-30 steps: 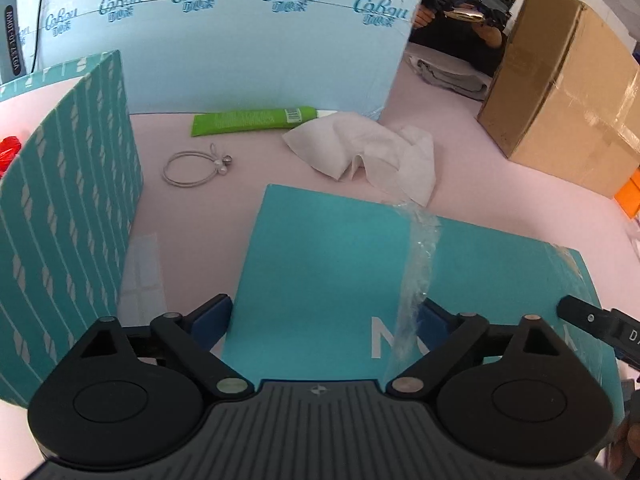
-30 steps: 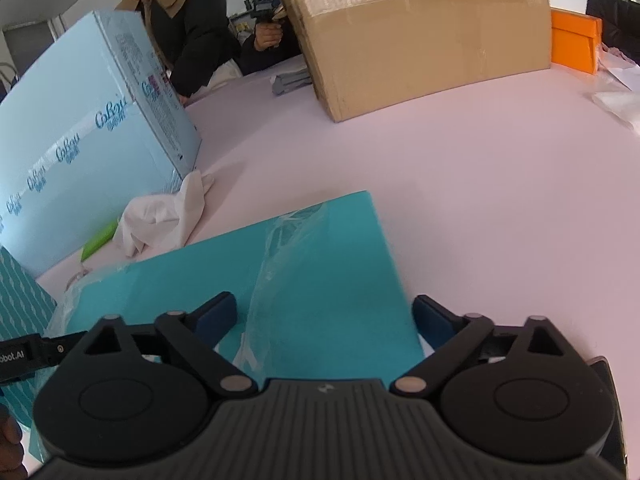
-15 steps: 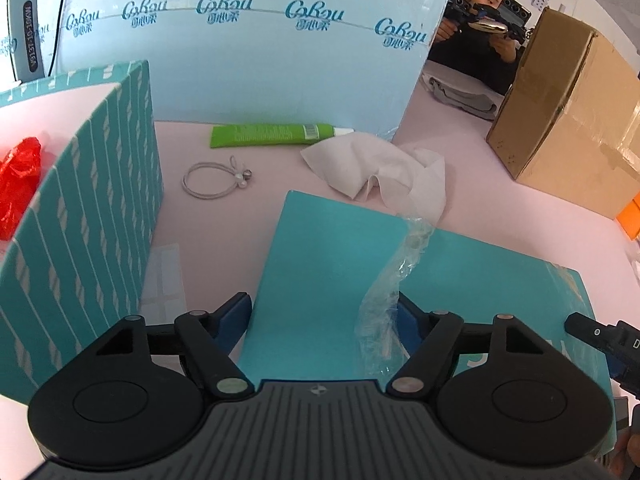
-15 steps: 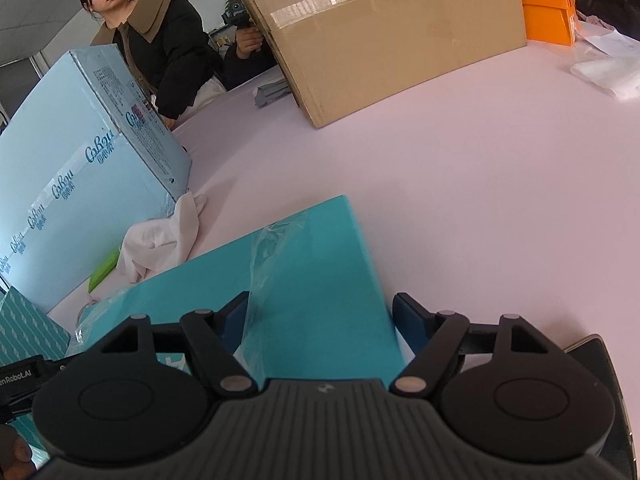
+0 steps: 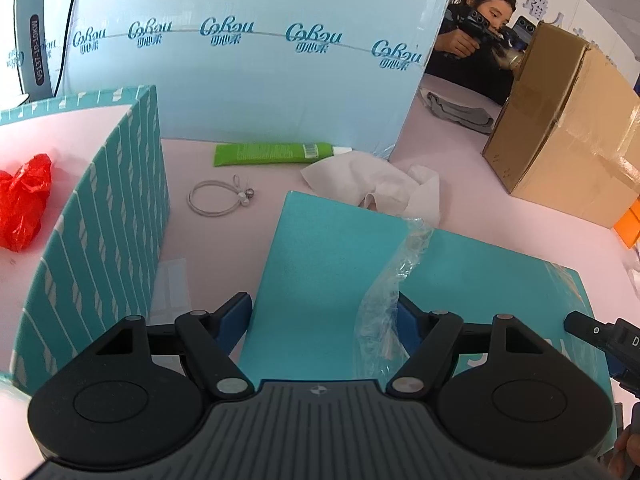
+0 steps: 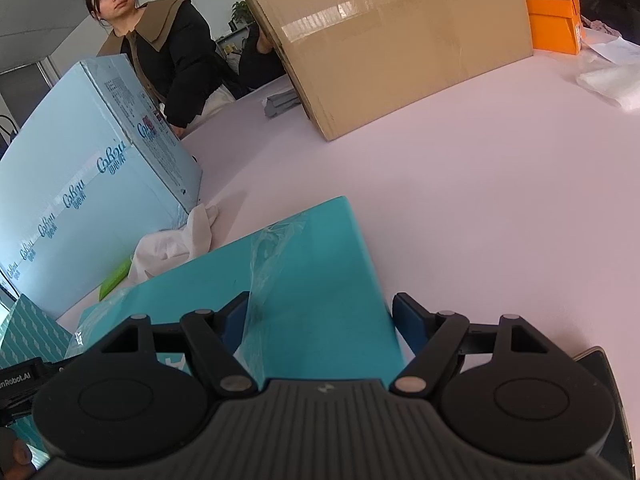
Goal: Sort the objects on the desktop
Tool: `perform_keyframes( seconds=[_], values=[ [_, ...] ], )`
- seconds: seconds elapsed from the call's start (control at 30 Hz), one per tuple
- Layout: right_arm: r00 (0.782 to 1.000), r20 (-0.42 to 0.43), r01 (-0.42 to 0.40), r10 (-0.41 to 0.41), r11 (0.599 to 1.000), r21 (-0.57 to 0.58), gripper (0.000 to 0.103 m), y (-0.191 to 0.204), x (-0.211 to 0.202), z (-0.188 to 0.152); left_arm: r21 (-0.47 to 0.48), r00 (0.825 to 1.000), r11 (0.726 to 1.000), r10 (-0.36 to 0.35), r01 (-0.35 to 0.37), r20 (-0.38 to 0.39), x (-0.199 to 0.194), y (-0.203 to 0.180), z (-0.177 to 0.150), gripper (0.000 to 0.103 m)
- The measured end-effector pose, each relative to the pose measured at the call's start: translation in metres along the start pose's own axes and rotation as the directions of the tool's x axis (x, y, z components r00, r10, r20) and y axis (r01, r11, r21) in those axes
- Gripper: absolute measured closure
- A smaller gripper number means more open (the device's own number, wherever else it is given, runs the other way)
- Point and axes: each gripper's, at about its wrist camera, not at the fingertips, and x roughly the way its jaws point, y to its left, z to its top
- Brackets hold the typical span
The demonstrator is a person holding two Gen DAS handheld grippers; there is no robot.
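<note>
From the left tool's (image 5: 322,316) own view, the flat teal lid (image 5: 332,280) lies on the pink table (image 5: 224,248), near us, just right of the open striped box (image 5: 104,232) with a red bag (image 5: 24,204) inside. This tool's jaws have just been closing, and now its two blue pads sit at the lid's left end, one by the left edge and one on a loose strip of clear wrap (image 5: 392,280). It looks like they hold the lid, about half open. The wrap is slippery, so the pad on it could slide and let the lid drop. Farther off lie a hair tie (image 5: 218,200), a green tube (image 5: 272,153) and a crumpled tissue (image 5: 376,184); a swinging lid could knock them. From the right tool's (image 6: 318,320) view, its jaws have also just been closing, and they sit around the lid's (image 6: 316,280) right end. The right pad seems just beside the edge, so I cannot tell if it really presses. If one side lets go, or one hand lifts faster, the lid could tip and bang the striped box, or bump the big blue box (image 6: 80,184) behind.
</note>
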Motion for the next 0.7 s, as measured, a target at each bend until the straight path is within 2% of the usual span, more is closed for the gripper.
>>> perform_keyframes(
  seconds=[0.7],
  values=[
    [0.999, 0.045, -0.002, 0.000, 0.999, 0.041, 0.025, 0.001, -0.016, 0.010, 0.015, 0.999, 1.000, 0.002, -0.003, 0.044, -0.021, -0.012, 0.011, 0.033]
  ],
)
